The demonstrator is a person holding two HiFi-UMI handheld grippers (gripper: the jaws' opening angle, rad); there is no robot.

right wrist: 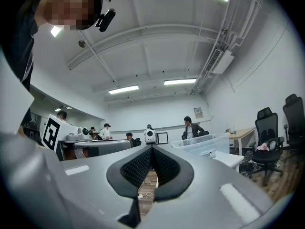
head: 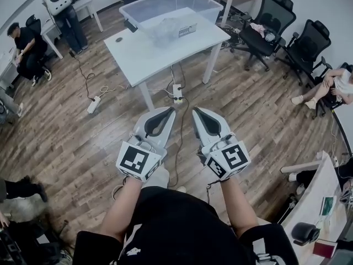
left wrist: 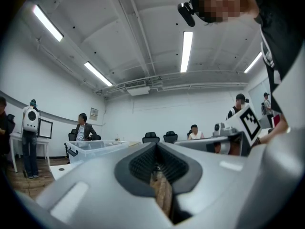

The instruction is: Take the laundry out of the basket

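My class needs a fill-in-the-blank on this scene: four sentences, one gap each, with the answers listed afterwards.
1. The clear bin stands on a white ____.
2. The left claw and right claw are both ____ and empty.
3. In the head view, the black office chairs stand to the bin's ____.
4. The floor is laid with planks of ____.

Missing words: table; shut; right; wood.

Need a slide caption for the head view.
Left claw and right claw, shut and empty, face the clear bin of laundry on the white table.
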